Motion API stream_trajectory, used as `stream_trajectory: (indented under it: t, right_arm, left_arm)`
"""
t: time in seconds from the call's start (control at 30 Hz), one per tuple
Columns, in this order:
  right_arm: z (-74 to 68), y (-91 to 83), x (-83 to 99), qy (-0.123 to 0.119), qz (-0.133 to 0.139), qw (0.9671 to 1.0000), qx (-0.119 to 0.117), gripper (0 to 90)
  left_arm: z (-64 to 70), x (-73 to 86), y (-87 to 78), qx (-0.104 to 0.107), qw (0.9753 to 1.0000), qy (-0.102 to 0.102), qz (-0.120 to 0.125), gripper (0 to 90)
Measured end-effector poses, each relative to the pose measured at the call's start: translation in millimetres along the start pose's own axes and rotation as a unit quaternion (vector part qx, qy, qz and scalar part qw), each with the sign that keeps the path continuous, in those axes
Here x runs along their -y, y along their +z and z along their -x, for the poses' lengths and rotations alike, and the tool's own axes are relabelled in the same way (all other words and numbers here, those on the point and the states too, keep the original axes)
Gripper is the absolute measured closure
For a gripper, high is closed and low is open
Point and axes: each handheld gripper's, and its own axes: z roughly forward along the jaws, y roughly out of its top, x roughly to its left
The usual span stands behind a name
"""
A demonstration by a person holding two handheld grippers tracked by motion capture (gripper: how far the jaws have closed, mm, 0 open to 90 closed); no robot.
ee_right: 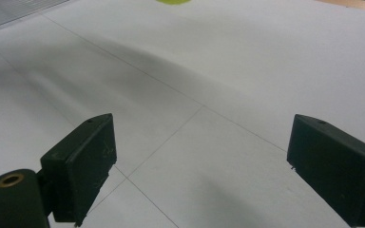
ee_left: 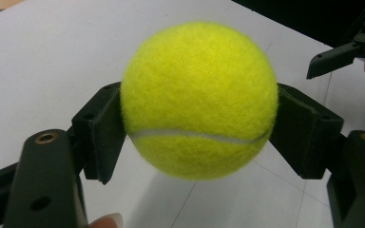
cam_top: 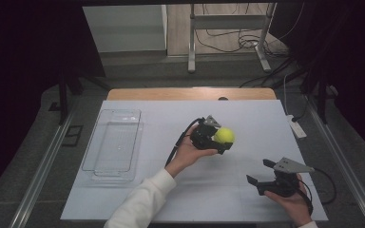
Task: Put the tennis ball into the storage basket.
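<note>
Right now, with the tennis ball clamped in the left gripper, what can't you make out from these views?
- Tennis ball: its far side, hidden by its own bulk in the left gripper view; in the right gripper view the top edge cuts it to a sliver.
- Clear tray: any contents, too small and transparent in the high view.
- Right gripper: its underside, hidden by the hand in the high view.

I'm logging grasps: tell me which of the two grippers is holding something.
The left gripper: its jaws clamp the yellow tennis ball from both sides. The right gripper, nearer the table's front edge, stands open with nothing between its jaws.
</note>
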Motion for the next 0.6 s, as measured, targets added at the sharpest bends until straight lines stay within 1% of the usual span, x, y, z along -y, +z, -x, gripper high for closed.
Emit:
stream_trajectory:
  t: [0.07, 0.1, 0.3, 0.6]
  right_arm:
    - [0.0, 0.0, 0.0, 0.000, 0.000, 1.0000, 0.000, 9.8]
    - [0.0, 0.1, 0.0, -0.001, 0.000, 1.0000, 0.000, 9.7]
    - [-0.1, 0.4, 0.1, 0.000, -0.001, 1.0000, 0.000, 9.7]
    - [-0.1, 0.4, 0.1, -0.001, -0.001, 1.0000, 0.000, 9.7]
  left_arm:
    - [-0.2, 0.9, -2.2, -0.001, 1.0000, 0.004, -0.003, 27.0]
    - [0.3, 1.9, -2.9, 0.000, 1.0000, 0.002, 0.000, 27.0]
    - [-0.4, 4.3, -5.8, 0.000, 1.0000, 0.003, -0.001, 27.0]
    - [0.2, 6.5, -9.5, 0.001, 1.0000, -0.001, 0.004, 27.0]
